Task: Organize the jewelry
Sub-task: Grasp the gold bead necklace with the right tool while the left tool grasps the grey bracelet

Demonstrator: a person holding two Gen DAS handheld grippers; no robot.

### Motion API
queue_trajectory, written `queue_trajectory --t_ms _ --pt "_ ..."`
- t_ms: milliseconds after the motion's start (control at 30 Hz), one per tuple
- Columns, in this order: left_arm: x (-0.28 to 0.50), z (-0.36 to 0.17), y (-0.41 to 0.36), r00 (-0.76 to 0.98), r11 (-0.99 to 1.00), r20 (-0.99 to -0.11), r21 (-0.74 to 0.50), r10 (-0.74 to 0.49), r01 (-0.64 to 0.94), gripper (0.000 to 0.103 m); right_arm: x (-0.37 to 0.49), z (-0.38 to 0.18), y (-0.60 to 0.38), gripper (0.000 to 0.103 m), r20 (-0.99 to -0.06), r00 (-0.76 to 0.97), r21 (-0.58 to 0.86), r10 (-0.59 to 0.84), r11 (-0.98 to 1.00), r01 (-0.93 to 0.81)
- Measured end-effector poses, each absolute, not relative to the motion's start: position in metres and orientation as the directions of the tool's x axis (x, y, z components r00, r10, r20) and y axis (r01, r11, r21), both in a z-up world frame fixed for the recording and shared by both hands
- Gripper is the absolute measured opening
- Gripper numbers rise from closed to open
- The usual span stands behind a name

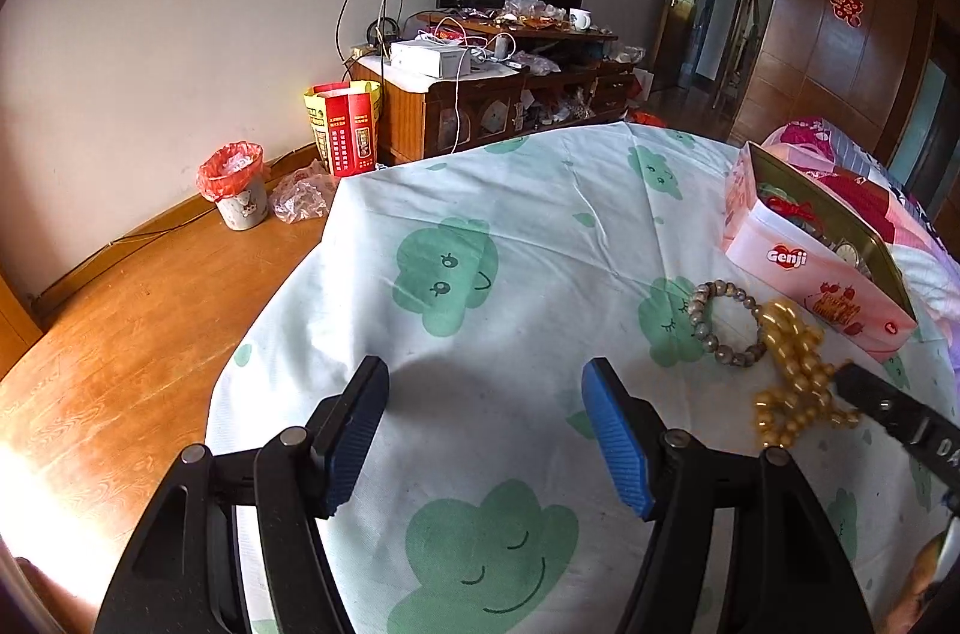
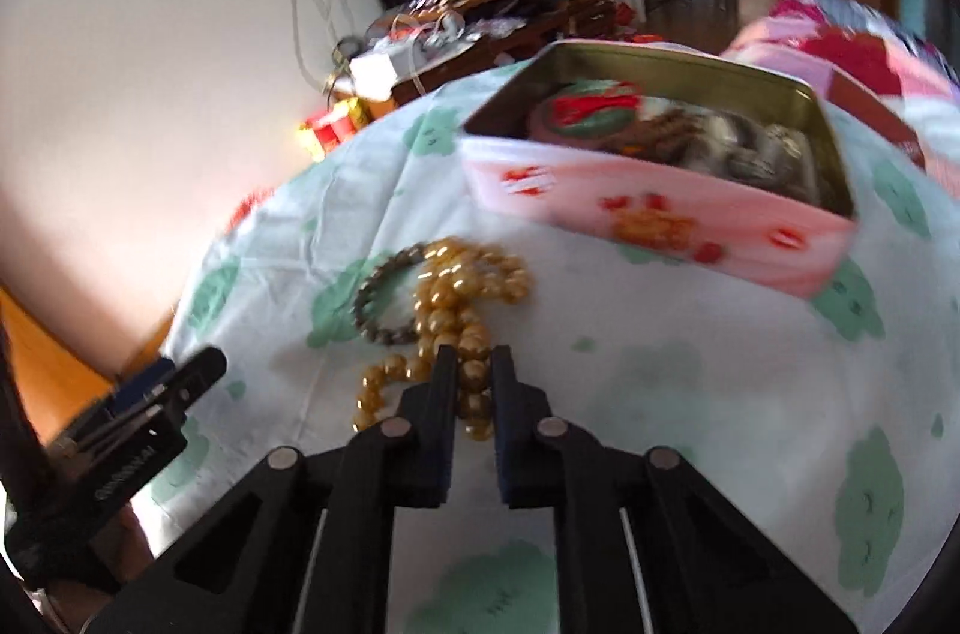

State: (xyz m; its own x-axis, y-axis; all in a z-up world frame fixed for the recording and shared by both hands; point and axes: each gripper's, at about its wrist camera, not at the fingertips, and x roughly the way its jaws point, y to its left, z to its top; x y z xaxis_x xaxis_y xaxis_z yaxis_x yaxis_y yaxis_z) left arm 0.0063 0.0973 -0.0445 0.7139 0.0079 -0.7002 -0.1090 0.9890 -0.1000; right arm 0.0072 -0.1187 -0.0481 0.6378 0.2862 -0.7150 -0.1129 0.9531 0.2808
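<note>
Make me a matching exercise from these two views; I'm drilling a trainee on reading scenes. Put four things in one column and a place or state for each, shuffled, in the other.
Things:
1. left gripper
2. right gripper
3. grey bead bracelet
4. pink tin

States:
A. lid off, jewelry inside
B. shut on the golden bead necklace
C. open, nothing between its fingers
D. lying on the sheet, beside the golden beads

Pairs: 1-C, 2-B, 3-D, 4-A

Home bedroom, bed [image 1: 480,226], wardrobe [image 1: 840,34], cluttered cabinet [image 1: 480,106]
</note>
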Motion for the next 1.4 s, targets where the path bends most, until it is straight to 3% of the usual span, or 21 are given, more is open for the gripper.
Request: queue_trajectory --t_ms 100,233,333,367,400,467,633,800,833,867,900,1033,1233,1400 --pt "0.008 -0.045 0.094 0.709 0.991 -0.705 -0.082 0.016 -0.104 0.067 -0.002 -0.048 -0.146 0.013 -0.685 0.665 0.354 0.296 0.934 -0.050" --pt "0.009 -0.046 0.091 0.705 0.994 -0.709 -0.066 0.017 -0.091 0.067 -0.010 -0.047 -0.165 0.013 -0.715 0.681 0.284 0.156 0.956 0.079" --pt "0.010 -0.046 0.090 0.705 0.994 -0.709 -0.066 0.014 -0.086 0.067 -0.009 -0.044 -0.171 0.018 -0.684 0.700 0.342 0.206 0.938 0.058" --pt "0.010 -0.046 0.090 0.705 0.994 -0.709 -0.066 0.014 -0.086 0.067 -0.009 -0.043 -0.170 0.030 -0.688 0.699 0.330 0.195 0.942 0.062" --pt "0.010 -0.046 0.090 0.705 0.994 -0.709 -0.065 0.015 -0.086 0.067 -0.006 -0.041 -0.167 0.053 -0.696 0.697 0.299 0.175 0.952 0.059" --pt "0.010 -0.046 0.090 0.704 0.994 -0.710 -0.062 0.016 -0.085 0.067 -0.007 -0.039 -0.163 0.067 -0.695 0.701 0.261 0.161 0.965 0.037" --pt "0.010 -0.046 0.087 0.700 0.996 -0.714 -0.049 0.015 -0.072 0.067 0.006 -0.042 -0.140 0.067 -0.740 0.667 0.065 0.088 0.996 -0.059" --pt "0.011 -0.047 0.085 0.697 0.997 -0.717 -0.043 0.014 -0.064 0.068 0.020 -0.061 -0.123 0.047 -0.784 0.620 -0.054 0.036 0.991 -0.126" --pt "0.011 -0.047 0.084 0.695 0.997 -0.719 -0.038 0.016 -0.062 0.068 0.019 -0.060 -0.124 0.042 -0.788 0.613 -0.036 0.051 0.991 -0.128" --pt "0.012 -0.047 0.083 0.695 0.998 -0.719 -0.035 0.016 -0.059 0.068 0.017 -0.060 -0.127 0.027 -0.791 0.610 -0.024 0.055 0.993 -0.120" --pt "0.012 -0.047 0.083 0.694 0.998 -0.720 -0.032 0.016 -0.056 0.068 0.014 -0.059 -0.131 0.022 -0.793 0.608 -0.013 0.051 0.995 -0.101" --pt "0.015 -0.045 0.077 0.694 0.999 -0.719 -0.036 -0.024 -0.004 0.068 0.006 -0.051 -0.157 0.022 -0.762 0.633 0.137 0.134 0.990 -0.044" --pt "0.029 -0.031 0.045 0.648 0.959 -0.712 -0.141 -0.272 0.247 0.068 -0.022 -0.031 -0.183 0.022 -0.581 0.766 0.349 0.275 0.934 -0.071" --pt "0.068 -0.038 0.006 0.543 0.937 -0.777 -0.170 -0.319 0.307 0.068 -0.024 -0.027 -0.183 0.022 -0.552 0.792 0.372 0.261 0.927 -0.046"
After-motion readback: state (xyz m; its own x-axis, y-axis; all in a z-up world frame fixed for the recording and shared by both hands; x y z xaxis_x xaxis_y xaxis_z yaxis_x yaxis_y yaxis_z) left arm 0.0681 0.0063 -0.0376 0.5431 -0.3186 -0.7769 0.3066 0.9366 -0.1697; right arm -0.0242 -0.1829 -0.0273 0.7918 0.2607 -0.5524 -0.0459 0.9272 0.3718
